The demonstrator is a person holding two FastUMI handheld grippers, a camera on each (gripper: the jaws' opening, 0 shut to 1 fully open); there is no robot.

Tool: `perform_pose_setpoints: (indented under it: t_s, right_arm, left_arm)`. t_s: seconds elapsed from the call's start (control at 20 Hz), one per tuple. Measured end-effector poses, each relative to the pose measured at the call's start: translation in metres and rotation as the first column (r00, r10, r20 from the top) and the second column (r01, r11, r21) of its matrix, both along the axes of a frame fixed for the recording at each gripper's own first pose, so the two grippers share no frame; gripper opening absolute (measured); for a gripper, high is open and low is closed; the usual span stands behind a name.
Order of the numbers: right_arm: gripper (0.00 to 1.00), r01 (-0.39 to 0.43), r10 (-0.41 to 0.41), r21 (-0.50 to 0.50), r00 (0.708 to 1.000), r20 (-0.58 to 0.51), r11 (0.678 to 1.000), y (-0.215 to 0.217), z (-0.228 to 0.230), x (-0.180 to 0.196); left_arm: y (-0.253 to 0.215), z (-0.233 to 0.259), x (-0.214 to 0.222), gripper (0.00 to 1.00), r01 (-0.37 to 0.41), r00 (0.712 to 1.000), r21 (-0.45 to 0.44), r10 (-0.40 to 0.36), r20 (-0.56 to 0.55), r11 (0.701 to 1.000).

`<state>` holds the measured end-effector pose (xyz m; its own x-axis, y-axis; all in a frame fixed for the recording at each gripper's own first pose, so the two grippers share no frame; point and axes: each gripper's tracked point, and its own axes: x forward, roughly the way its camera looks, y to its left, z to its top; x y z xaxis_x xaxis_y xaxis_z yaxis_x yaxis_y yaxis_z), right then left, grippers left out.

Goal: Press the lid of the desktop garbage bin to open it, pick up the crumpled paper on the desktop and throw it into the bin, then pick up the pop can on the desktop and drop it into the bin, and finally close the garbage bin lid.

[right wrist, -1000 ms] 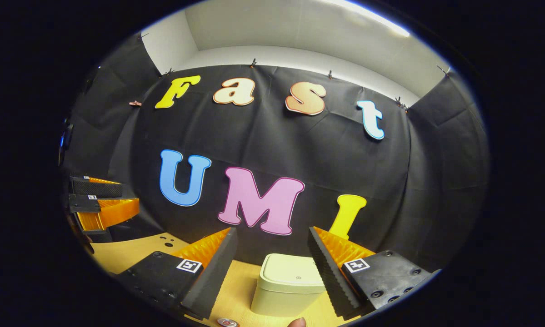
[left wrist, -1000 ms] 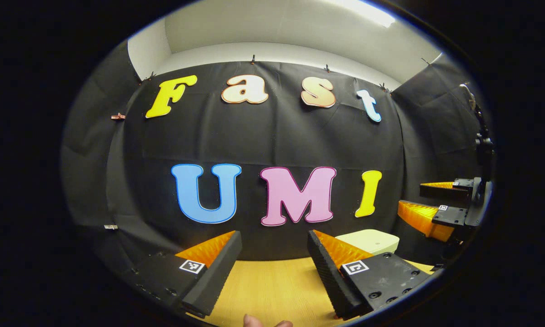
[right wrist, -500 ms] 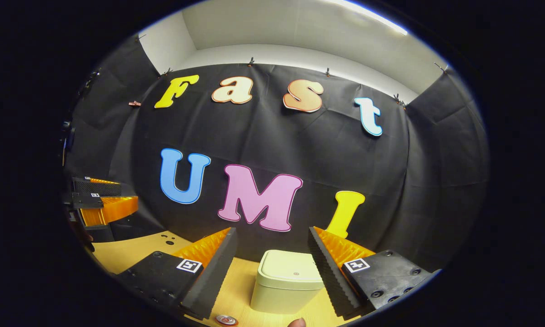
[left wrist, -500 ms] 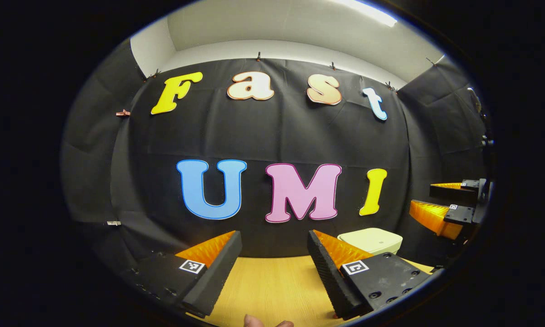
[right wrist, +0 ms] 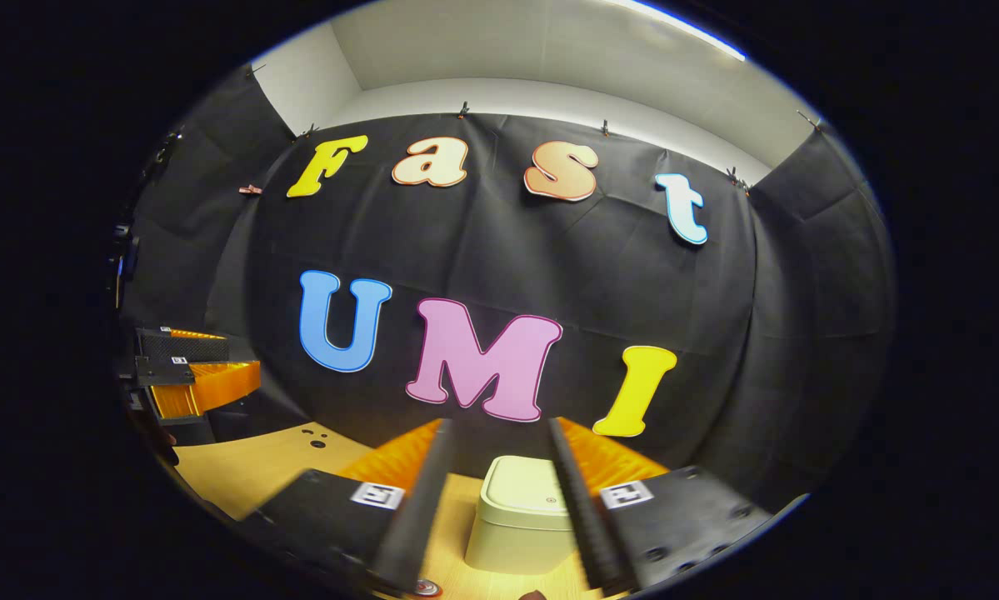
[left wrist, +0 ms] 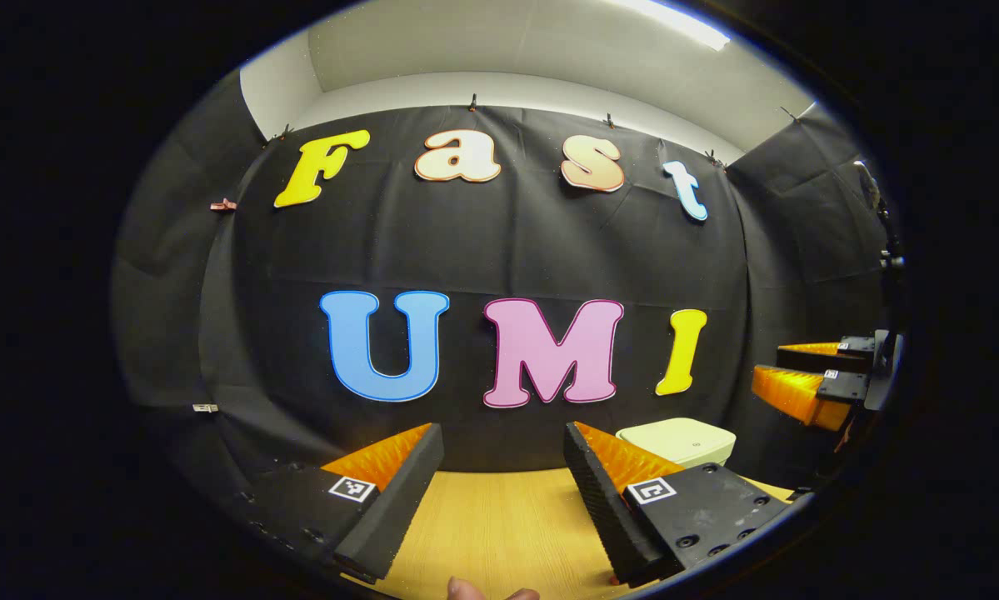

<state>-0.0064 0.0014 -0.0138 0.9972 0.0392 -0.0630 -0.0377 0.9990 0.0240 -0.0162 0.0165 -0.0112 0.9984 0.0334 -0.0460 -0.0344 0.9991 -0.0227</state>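
Lining up the right gripper point(right wrist: 492, 500), fingers partly apart, over the shut garbage bin point(right wrist: 522, 521); next it needs pressing the lid point(right wrist: 526, 486). Left gripper point(left wrist: 499, 492) idles, fingers apart.

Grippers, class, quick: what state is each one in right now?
Left gripper: open, holding nothing.
Right gripper: part-open, motion-blurred, holding nothing; the garbage bin stands beyond its fingers, lid down.
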Motion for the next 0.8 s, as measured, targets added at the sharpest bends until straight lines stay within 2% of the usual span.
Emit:
perform_pose_setpoints:
  t_s: [0.1, 0.15, 0.3, 0.35, 0.65, 0.8]
  right_arm:
    - [0.05, -0.042, 0.042, 0.018, 0.998, -0.045, 0.999, 0.006, -0.012, 0.001]
    - [0.1, -0.063, 0.064, 0.037, 0.997, -0.045, 0.997, 0.008, -0.012, 0.003]
    - [0.02, -0.003, 0.004, 0.031, 0.999, -0.051, 1.0, -0.025, -0.018, 0.023]
    - [0.05, -0.001, 0.006, 0.054, 0.997, -0.075, 0.999, -0.028, -0.027, 0.034]
    - [0.05, 0.046, -0.012, 0.123, 0.963, -0.268, 0.991, -0.062, -0.097, 0.087]
    - [0.05, 0.066, -0.025, 0.119, 0.947, -0.321, 0.991, -0.073, -0.129, 0.106]
  left_arm:
    - [0.001, -0.001, 0.002, 0.94, -0.003, 1.0, -0.014, 0.003, -0.005, 1.0]
    - [0.001, -0.001, 0.002, 0.94, -0.002, 1.0, -0.023, 0.002, -0.006, 1.0]
    - [0.003, -0.005, 0.003, 0.94, -0.002, 1.0, -0.022, 0.002, -0.009, 1.0]
    - [0.003, -0.006, 0.005, 0.94, -0.003, 1.0, -0.02, 0.002, -0.01, 1.0]
    - [0.009, -0.011, 0.018, 0.94, -0.015, 1.0, -0.02, 0.014, -0.017, 1.0]
    - [0.011, -0.016, 0.024, 0.94, -0.02, 0.999, -0.017, 0.019, -0.026, 1.0]
